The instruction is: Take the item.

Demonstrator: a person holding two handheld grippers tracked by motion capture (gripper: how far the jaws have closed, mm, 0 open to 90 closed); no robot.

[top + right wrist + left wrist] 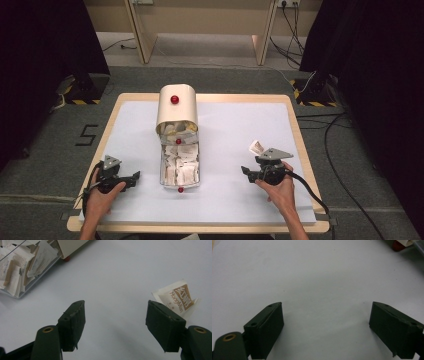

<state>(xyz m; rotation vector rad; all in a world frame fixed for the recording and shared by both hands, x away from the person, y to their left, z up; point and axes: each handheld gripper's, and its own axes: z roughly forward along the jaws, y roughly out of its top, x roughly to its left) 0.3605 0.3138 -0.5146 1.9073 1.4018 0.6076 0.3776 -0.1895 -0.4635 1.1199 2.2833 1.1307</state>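
Observation:
A cream round-topped box (176, 107) with a red knob (174, 99) stands at the middle of the white mat (235, 125). Its clear drawer (162, 170) is pulled out toward me, full of paper sachets (181, 162). One brown-and-white sachet (256, 147) lies loose on the mat, just beyond my right gripper (246, 172). In the right gripper view that gripper (115, 312) is open over bare mat, with the sachet (178, 298) behind its right-hand jaw and the drawer (37, 277) at upper left. My left gripper (131, 180) rests left of the drawer, open, nothing between its jaws (325, 312).
The mat lies on a wooden-edged table (295, 125). A red knob (398, 245) of the drawer peeks in at the top right of the left gripper view. Dark curtains, stands and cables flank the table on the floor.

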